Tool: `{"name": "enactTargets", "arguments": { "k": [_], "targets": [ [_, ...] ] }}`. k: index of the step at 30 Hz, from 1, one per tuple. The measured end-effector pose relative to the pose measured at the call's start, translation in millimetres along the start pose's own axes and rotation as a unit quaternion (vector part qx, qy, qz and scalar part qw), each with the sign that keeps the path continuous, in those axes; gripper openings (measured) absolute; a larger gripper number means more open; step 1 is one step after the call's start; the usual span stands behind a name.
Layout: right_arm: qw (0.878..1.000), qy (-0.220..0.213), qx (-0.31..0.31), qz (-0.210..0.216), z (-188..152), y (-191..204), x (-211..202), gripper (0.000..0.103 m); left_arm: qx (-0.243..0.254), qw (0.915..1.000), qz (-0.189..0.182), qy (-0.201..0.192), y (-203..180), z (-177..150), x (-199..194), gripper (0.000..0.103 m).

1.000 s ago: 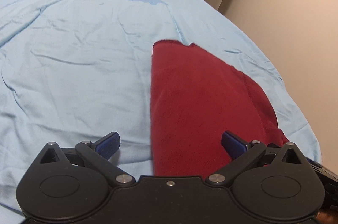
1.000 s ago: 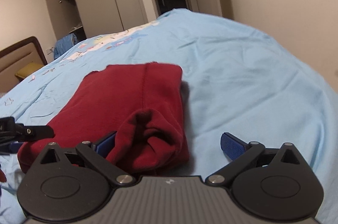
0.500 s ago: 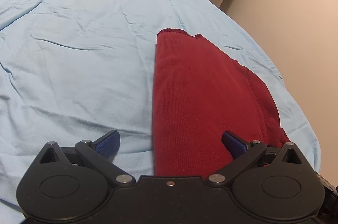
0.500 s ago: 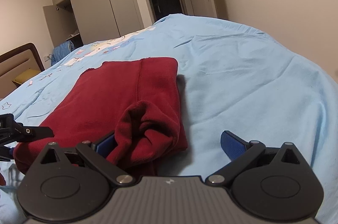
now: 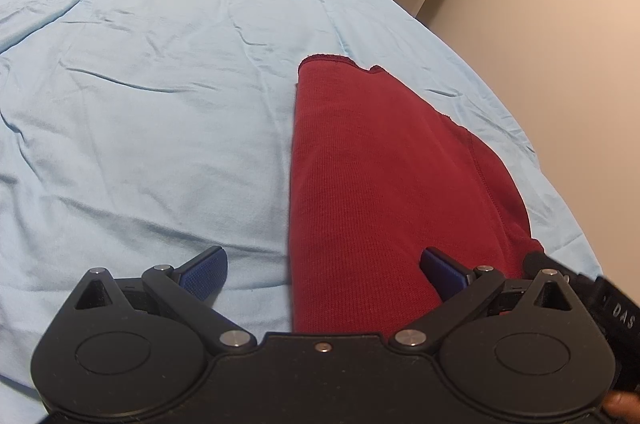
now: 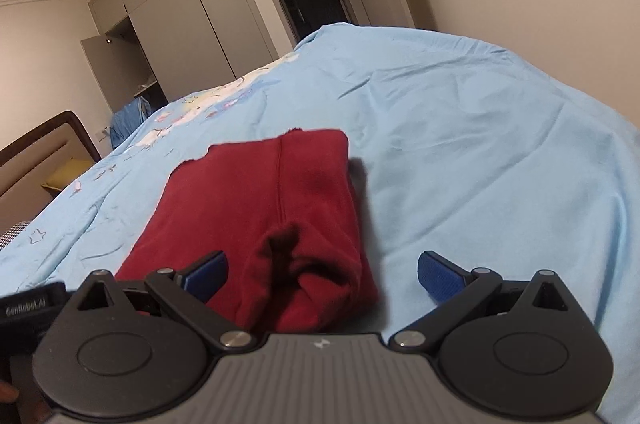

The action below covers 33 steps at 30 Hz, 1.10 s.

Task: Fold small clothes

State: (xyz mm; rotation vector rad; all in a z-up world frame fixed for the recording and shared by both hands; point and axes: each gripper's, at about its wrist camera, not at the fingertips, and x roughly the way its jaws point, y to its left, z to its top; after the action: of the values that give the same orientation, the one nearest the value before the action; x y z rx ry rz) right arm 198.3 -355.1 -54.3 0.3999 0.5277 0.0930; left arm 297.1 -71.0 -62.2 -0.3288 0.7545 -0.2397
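Blue bedsheet (image 5: 160, 128) under folded red garment (image 5: 380, 184) | my left gripper (image 5: 324, 272) low, level, spread wide, empty | my right gripper (image 6: 322, 274) likewise released, straddling the garment's bunched end

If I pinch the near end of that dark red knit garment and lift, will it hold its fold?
Probably not. The dark red knit garment looks soft and floppy: its near end bunches into loose rolls, so layers would likely sag apart. The ribbed knit probably grips rather than slips on the wrinkled light blue bedsheet. Both claws, left and right, are open.
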Motion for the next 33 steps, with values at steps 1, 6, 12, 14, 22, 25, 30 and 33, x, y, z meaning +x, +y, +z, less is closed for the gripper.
{"name": "enactTargets", "arguments": {
  "k": [1,6,12,14,22,25,30,33],
  "targets": [
    [1.000,-0.001,-0.002,-0.003,4,0,3,0.103,0.000,1.0000,0.000,-0.001,0,-1,0,0.102],
    [1.000,-0.009,0.010,0.001,23,-8,23,0.103,0.000,1.0000,-0.001,0.000,0,-1,0,0.102],
    [1.000,-0.013,0.020,0.006,41,-8,50,0.079,0.001,1.0000,-0.001,0.003,0,0,0,0.102],
    [1.000,-0.011,0.011,0.010,45,-4,57,0.067,0.001,1.0000,0.000,0.004,0,1,0,0.102],
    [0.990,-0.034,-0.135,0.020,40,47,55,0.032,0.003,1.0000,0.003,0.005,-1,1,1,0.102],
    [0.981,-0.038,-0.188,0.022,32,64,52,0.032,0.004,1.0000,0.004,0.005,-1,1,2,0.102],
    [0.989,-0.027,-0.143,-0.004,35,48,57,0.035,0.004,1.0000,0.004,0.004,-1,0,1,0.102],
    [0.996,-0.005,-0.085,-0.014,41,22,64,0.053,0.004,1.0000,0.004,0.004,-1,0,1,0.102]
  ]
}}
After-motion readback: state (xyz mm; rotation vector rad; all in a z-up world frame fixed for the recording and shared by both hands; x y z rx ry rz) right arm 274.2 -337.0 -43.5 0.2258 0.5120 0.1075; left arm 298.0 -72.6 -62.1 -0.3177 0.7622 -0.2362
